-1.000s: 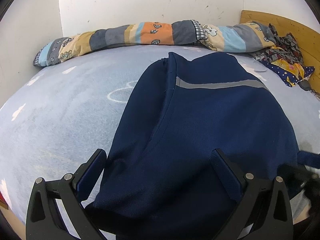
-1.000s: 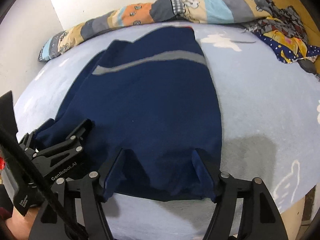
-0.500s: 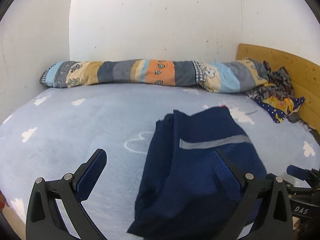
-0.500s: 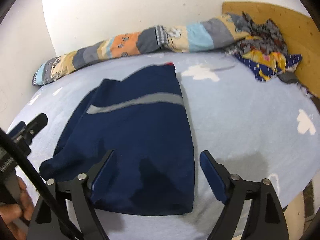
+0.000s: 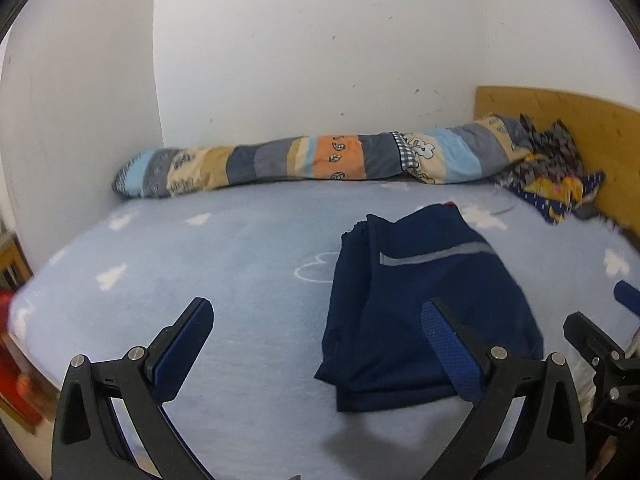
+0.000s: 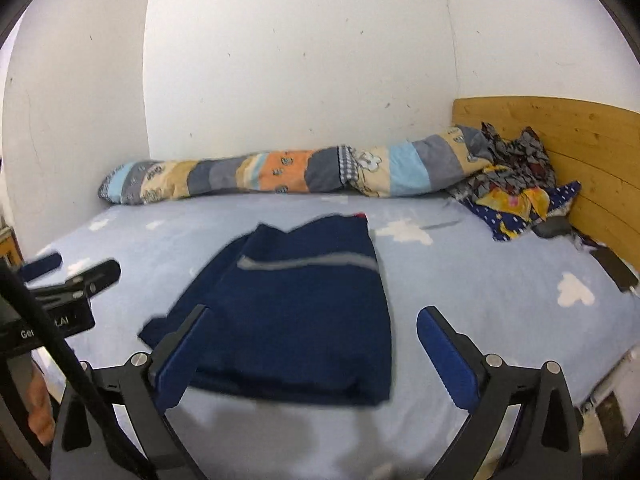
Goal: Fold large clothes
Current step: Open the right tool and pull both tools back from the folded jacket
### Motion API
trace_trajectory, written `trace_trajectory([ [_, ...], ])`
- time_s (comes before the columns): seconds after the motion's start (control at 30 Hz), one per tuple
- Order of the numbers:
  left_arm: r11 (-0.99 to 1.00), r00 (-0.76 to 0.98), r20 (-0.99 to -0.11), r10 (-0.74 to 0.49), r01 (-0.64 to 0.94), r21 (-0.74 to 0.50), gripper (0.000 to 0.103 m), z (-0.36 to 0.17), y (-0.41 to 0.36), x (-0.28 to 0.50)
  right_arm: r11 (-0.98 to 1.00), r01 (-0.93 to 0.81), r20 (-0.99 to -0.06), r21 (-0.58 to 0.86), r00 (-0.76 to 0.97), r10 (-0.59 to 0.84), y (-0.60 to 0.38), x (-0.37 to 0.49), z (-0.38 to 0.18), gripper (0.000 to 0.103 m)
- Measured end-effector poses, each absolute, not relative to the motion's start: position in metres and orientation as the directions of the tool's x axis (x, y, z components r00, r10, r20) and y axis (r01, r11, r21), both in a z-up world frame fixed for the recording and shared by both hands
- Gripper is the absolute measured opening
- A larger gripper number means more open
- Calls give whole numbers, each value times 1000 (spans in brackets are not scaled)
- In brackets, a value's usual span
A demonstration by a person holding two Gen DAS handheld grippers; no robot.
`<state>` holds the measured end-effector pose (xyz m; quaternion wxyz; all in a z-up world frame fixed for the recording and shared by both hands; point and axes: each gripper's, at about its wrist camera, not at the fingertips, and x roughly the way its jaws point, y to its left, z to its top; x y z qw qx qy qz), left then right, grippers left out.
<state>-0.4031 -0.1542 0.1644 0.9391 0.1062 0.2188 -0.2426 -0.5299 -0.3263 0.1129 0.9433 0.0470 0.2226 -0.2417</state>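
Right gripper jaws just opened wide, nothing between; left gripper spread too, empty. Both pulled up and back off the folded navy knit garment with grey stripe. Fold likely done. Lies flat, neat rectangle, mid light-blue cloud-print bedsheet.

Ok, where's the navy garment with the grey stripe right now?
The navy garment lies folded on the light blue bedsheet, centre-left in the right wrist view, apart from the patchwork quilt roll along the wall.
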Motion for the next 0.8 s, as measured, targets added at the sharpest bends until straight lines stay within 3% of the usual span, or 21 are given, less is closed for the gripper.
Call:
trace_trajectory([
  [0.2, 830, 758, -506, -410, 540, 136, 103, 160, -170, -410, 850, 527, -497, -23, 732, -467, -334, -531, 102, 103],
  [0.4, 820, 785, -528, -325, 512, 257, 103, 155, -180, -409, 838, 543, -519, -46, 704, -485, -336, -526, 96, 103],
  [0.53, 802, 715, -611, -341, 560, 208, 103, 149, -181, -401, 851, 524, -537, -46, 705, -463, -334, -522, 93, 103],
  [0.8, 796, 713, -610, -346, 567, 212, 103, 147, -180, -403, 858, 511, -532, -55, 712, -458, -331, -522, 93, 103],
])
